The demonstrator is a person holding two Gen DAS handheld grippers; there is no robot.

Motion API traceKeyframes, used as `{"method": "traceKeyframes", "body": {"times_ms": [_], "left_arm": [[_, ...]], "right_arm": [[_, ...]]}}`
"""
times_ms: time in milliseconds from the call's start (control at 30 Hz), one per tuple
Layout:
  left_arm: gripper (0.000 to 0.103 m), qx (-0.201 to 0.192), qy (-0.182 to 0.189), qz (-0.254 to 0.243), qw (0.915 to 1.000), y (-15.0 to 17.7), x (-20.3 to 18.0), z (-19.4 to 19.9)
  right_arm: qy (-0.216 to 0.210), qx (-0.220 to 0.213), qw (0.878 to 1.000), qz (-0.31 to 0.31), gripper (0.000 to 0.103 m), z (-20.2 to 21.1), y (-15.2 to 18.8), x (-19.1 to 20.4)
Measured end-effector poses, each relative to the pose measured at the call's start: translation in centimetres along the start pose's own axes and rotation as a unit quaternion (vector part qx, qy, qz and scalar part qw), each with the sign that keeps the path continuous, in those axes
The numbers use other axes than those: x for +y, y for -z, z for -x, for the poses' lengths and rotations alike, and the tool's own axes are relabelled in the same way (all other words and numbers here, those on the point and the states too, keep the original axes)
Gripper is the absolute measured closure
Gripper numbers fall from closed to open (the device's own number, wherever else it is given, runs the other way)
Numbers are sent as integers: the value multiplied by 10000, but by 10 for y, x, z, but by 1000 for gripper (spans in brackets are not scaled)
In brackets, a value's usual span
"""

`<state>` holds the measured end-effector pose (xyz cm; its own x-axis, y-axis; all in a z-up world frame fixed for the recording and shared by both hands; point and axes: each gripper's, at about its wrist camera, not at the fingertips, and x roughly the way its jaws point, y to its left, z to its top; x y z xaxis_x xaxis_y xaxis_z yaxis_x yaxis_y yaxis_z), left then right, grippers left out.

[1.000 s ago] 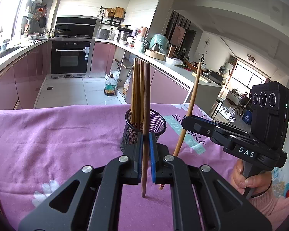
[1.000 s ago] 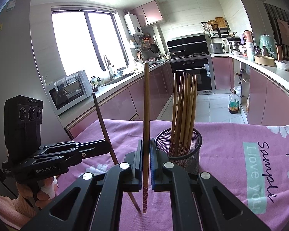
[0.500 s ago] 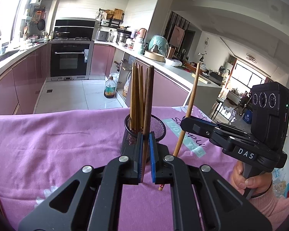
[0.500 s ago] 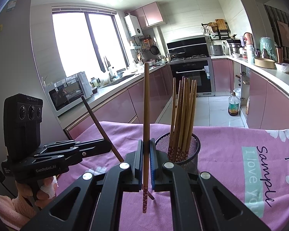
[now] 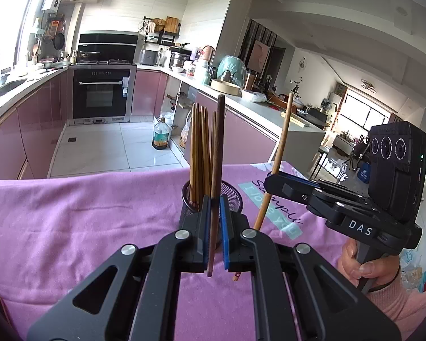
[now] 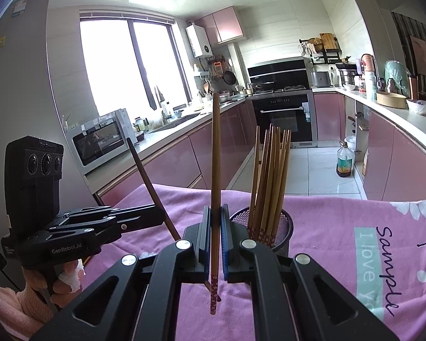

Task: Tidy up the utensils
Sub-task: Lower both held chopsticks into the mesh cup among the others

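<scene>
The left gripper is clamped on a dark chopstick, held near upright just in front of the mesh cup. The right gripper is pinched on a lighter chopstick (flower-patterned at its lower end), beside the same cup, which holds a bundle of chopsticks on the pink cloth.
</scene>
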<state>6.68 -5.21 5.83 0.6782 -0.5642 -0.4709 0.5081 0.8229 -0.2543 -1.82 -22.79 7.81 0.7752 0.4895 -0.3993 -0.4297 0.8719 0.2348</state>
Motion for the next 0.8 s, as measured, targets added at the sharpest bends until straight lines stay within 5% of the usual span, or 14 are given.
{"method": "traceKeyframes", "body": {"times_ms": [800], "left_arm": [[96, -424, 13, -267, 9987, -35, -19, 21]], "right_arm": [[-23, -295, 9994, 151, 98, 0, -29, -1]]}}
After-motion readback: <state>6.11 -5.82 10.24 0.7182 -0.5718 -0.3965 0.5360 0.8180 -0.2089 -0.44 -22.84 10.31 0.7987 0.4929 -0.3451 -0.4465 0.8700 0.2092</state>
